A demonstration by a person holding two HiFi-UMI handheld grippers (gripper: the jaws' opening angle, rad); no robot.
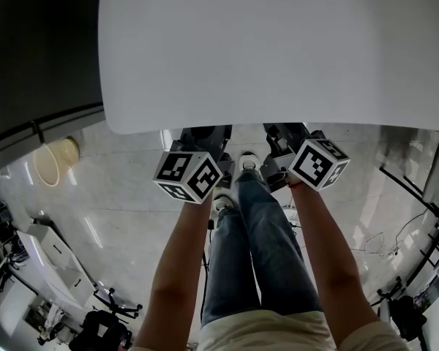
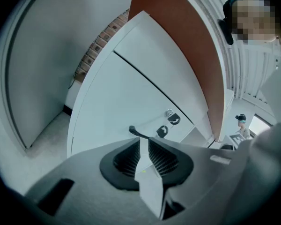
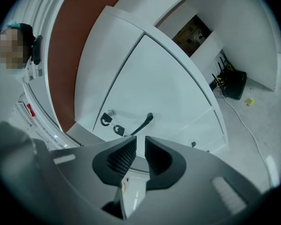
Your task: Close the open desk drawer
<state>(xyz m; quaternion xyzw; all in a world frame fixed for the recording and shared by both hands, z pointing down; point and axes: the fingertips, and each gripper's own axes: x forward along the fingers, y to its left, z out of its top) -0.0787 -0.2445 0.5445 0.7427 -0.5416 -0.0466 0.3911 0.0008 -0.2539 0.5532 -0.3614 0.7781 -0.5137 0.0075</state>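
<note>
The white drawer front point(image 2: 131, 97) fills the middle of the left gripper view, with a black handle point(image 2: 135, 131) and a lock with keys point(image 2: 171, 118) on it. My left gripper point(image 2: 144, 150) points at the handle from just below; its jaws stand a narrow gap apart with nothing between them. The right gripper view shows the same drawer front point(image 3: 154, 83), handle point(image 3: 146, 122) and keys point(image 3: 110, 118). My right gripper point(image 3: 139, 150) also shows a narrow, empty gap. In the head view both marker cubes point(image 1: 188, 175) point(image 1: 318, 163) sit under the white desk top point(image 1: 278, 50), which hides the jaws.
A brown panel point(image 2: 178, 36) rises beside the drawer unit. Cables and a black box point(image 3: 234, 84) lie on the floor to the right. My legs in jeans point(image 1: 260, 247) stand between the arms. A round beige bin point(image 1: 53, 161) sits at the left, and a person point(image 2: 253, 18) stands behind.
</note>
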